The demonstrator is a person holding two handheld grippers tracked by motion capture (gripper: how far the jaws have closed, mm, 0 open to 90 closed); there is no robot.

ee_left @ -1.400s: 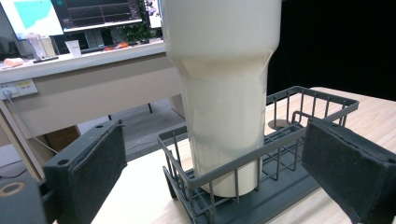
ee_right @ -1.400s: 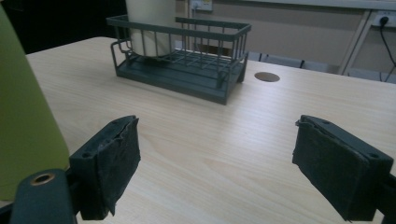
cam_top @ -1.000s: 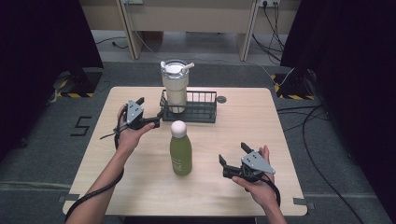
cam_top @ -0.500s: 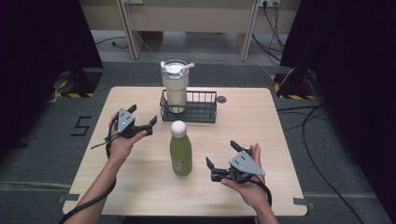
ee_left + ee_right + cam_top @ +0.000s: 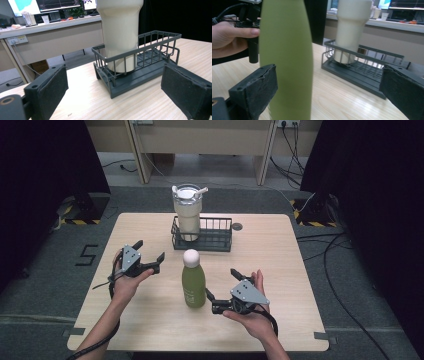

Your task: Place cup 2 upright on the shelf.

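- A green bottle (image 5: 193,285) with a white cap stands upright near the middle of the wooden counter (image 5: 280,255), a little toward the near edge.
- A dark wire basket (image 5: 210,237) sits near the far edge of the counter, just beyond the bottle and apart from it.
- A cream tumbler (image 5: 188,215) with a lid stands upright in the left end of the basket; the rest of the basket holds nothing.
- The left gripper (image 5: 148,256), held in the person's left hand (image 5: 125,280), hovers left of the bottle, toward the left edge. Its jaws are released, spread wide, and grasp nothing; in the left gripper view they frame the basket (image 5: 140,62) and tumbler (image 5: 120,32).
- The right gripper (image 5: 221,290), resting in the person's right hand (image 5: 255,320), sits right of the bottle, near the near edge. Its jaws are spread wide too, pointing at the bottle; in the right gripper view the bottle (image 5: 287,57) stands just beside one jaw, not clamped.
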